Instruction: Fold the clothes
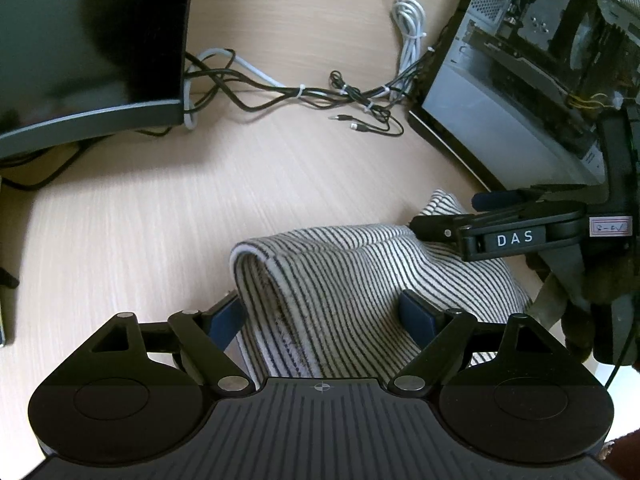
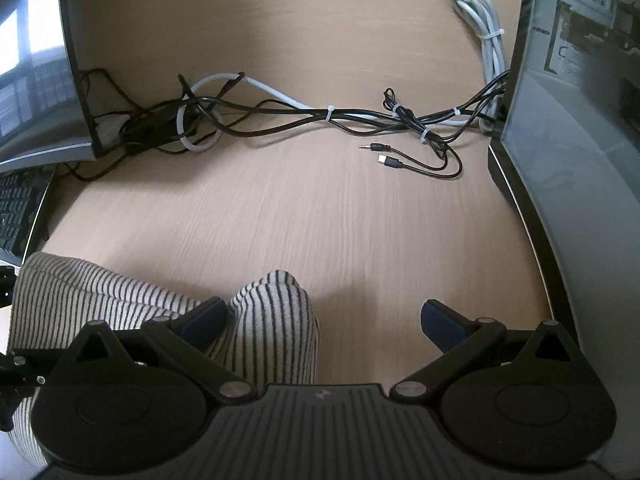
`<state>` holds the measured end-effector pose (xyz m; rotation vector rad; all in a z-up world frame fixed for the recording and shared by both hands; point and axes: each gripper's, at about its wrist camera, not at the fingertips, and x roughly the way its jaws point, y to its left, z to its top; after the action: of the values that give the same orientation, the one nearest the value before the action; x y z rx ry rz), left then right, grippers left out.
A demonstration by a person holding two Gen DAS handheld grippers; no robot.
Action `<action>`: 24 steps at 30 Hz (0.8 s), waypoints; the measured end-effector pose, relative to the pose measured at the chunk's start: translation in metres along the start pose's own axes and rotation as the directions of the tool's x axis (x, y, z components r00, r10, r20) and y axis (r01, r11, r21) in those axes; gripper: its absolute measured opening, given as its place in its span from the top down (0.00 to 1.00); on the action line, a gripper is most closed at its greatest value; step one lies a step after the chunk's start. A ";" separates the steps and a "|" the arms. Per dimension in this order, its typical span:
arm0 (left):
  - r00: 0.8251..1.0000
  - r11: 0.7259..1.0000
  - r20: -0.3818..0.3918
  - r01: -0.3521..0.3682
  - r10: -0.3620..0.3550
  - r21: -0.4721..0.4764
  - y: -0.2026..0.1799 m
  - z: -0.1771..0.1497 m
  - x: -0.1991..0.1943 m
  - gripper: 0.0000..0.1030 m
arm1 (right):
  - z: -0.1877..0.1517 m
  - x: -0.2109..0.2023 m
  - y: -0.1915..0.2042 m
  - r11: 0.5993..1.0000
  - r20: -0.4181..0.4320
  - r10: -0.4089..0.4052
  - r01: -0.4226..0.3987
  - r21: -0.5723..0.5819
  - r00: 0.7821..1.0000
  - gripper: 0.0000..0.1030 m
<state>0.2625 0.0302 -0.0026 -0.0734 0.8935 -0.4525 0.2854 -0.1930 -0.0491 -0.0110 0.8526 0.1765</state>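
You are working over a pale wood table (image 1: 160,216), and each wrist view is giving you something the other is hiding: the left wrist view is showing the right tool from the side, reaching in under the open computer case (image 1: 532,60), while the right wrist view is showing a keyboard (image 2: 20,212) sitting at the left edge below the dark monitor (image 2: 44,80). The striped garment (image 1: 340,280) is lying bunched on the table close to you, its rolled fold rising between the fingers of your left tool (image 1: 324,316); that tool's jaws are standing wide apart, one blue pad on either side of the fold, and whether either pad is touching the cloth you cannot tell. Your right tool (image 2: 324,320) is also standing wide apart: a raised hump of the striped cloth is sitting just beside its left finger, and bare table is lying in front of the right finger. Farther back, a tied bundle of black and grey cables (image 2: 320,116) is running across the table between monitor and case, with two loose plugs (image 2: 380,154) lying in front of it.
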 end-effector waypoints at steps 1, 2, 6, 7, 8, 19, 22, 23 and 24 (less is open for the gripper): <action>1.000 1.000 0.002 -0.002 0.002 0.003 0.000 0.000 -0.001 0.15 | -0.002 -0.003 -0.001 1.000 0.008 0.000 0.000 0.001 1.000 0.00; 1.000 1.000 0.003 -0.004 0.003 0.006 -0.001 0.000 -0.001 0.15 | -0.002 -0.007 -0.001 1.000 0.019 0.000 0.000 0.001 1.000 0.00; 1.000 1.000 0.011 -0.014 0.014 0.018 -0.002 0.000 -0.004 0.15 | -0.005 -0.034 0.004 0.999 0.117 0.001 0.003 -0.033 0.993 0.00; 1.000 1.000 0.012 -0.015 0.015 0.019 -0.002 0.000 -0.004 0.15 | -0.006 -0.040 0.006 0.999 0.133 0.004 0.002 -0.046 0.991 0.00; 1.000 1.000 0.014 -0.016 0.015 0.020 -0.003 0.000 -0.005 0.15 | -0.008 -0.043 0.008 0.998 0.138 0.007 0.002 -0.059 0.990 0.00; 1.000 0.999 0.021 -0.025 0.024 0.041 -0.004 -0.003 -0.008 0.15 | -0.023 -0.024 0.015 0.997 0.083 -0.030 0.036 -0.073 0.996 0.00; 0.999 0.998 0.037 -0.041 0.038 0.058 -0.006 -0.002 -0.012 0.16 | -0.025 -0.024 0.014 0.998 0.085 -0.027 0.032 -0.054 0.996 0.00; 0.997 0.996 0.056 -0.051 0.048 0.070 -0.007 0.000 -0.016 0.18 | -0.026 -0.024 0.014 0.998 0.087 -0.028 0.032 -0.049 0.996 0.00; 0.994 0.994 0.095 -0.063 0.055 0.085 -0.008 0.003 -0.024 0.18 | -0.027 -0.024 0.013 0.998 0.090 -0.028 0.032 -0.048 0.996 0.00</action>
<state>0.2490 0.0323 0.0194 0.0129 0.7819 -0.4295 0.2473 -0.1856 -0.0480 -0.0621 0.7580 0.1688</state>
